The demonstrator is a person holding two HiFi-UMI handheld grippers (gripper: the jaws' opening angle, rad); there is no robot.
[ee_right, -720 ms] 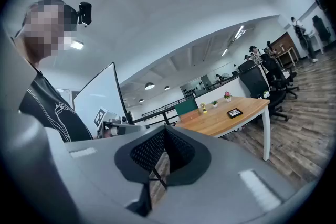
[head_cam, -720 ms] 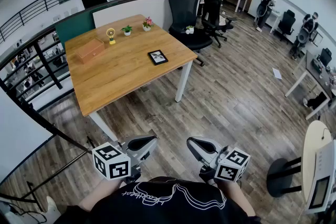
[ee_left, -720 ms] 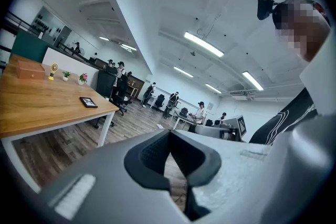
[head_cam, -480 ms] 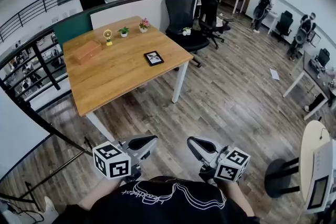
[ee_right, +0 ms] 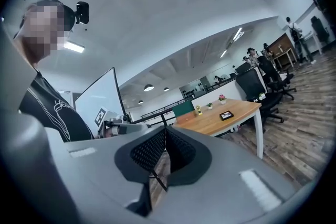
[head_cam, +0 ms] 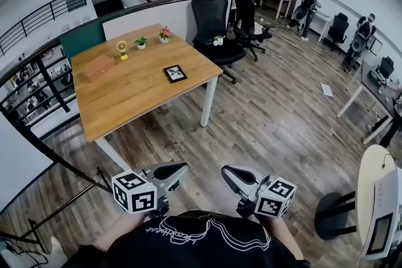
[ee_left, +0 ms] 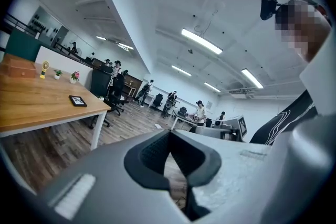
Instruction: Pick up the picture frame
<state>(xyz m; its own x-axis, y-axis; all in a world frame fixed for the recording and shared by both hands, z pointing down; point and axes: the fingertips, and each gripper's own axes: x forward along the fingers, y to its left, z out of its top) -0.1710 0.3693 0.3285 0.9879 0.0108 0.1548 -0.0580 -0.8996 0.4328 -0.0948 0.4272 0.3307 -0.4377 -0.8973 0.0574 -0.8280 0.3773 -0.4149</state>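
Note:
The picture frame [head_cam: 175,74], small and black-edged, lies flat near the right edge of a wooden table [head_cam: 129,100], far ahead of me. It also shows in the left gripper view as the same frame [ee_left: 77,100] and in the right gripper view as a tiny frame [ee_right: 227,115]. Both grippers are held low, close to my body and well short of the table. My left gripper [head_cam: 178,169] [ee_left: 169,132] is shut with nothing in it. My right gripper [head_cam: 227,173] [ee_right: 165,129] is shut too, also with nothing in it.
On the table stand a wooden box [head_cam: 99,67], a small yellow fan [head_cam: 122,47] and two potted plants [head_cam: 141,42]. A black office chair [head_cam: 213,22] stands behind it. A black railing [head_cam: 38,128] runs on the left. Wood floor lies between me and the table.
In the head view the table and the frame have shifted a little to the left. Both grippers keep their place near my body and stay shut.

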